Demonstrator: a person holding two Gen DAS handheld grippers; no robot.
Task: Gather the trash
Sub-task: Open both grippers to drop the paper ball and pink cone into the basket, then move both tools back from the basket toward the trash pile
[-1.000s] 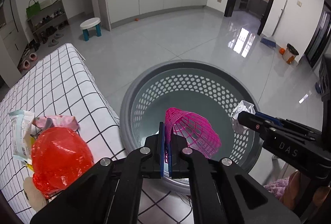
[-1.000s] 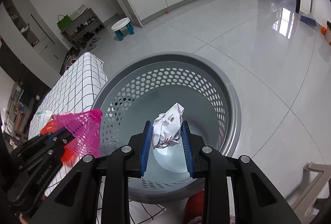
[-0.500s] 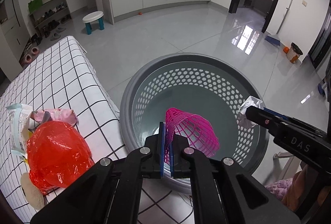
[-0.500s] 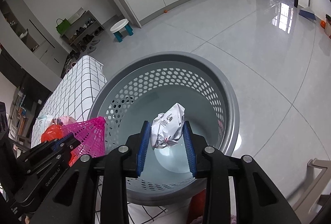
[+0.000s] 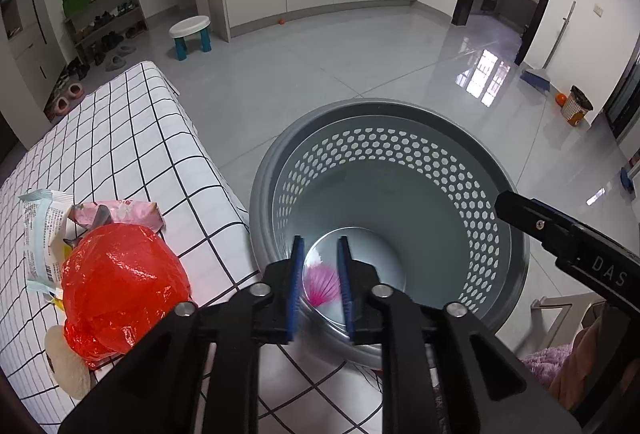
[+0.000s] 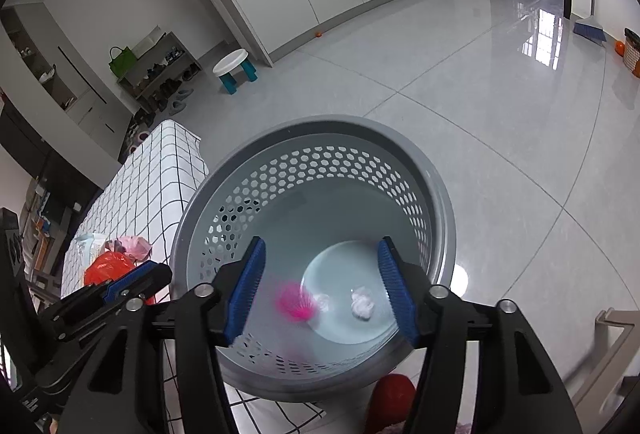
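My left gripper [image 5: 320,242] hangs over the near rim of the grey perforated basket [image 5: 256,193]; its jaws are opening with nothing between them. Below it the pink net [image 5: 320,284] lies at the basket's bottom. My right gripper [image 6: 322,248] is also over the basket [image 6: 440,201], its jaws opening wide and empty. Under it, blurred, are the pink net [image 6: 294,302] and the crumpled white wrapper [image 6: 362,304]. A red plastic bag [image 5: 120,282] and snack wrappers [image 5: 44,230] lie on the checkered table [image 5: 140,137] to the left.
The basket stands on the glossy tiled floor against the table's edge. Farther off are a white stool [image 5: 190,35], a shoe rack [image 5: 104,29], a broom [image 5: 536,75] and a small bin [image 5: 576,109]. A pink fuzzy cloth [image 5: 536,370] lies at lower right.
Both grippers have let go. The pink net left the left jaws and the crumpled wrapper left the right jaws; both now lie in the basket. Both pairs of jaws stand wider.
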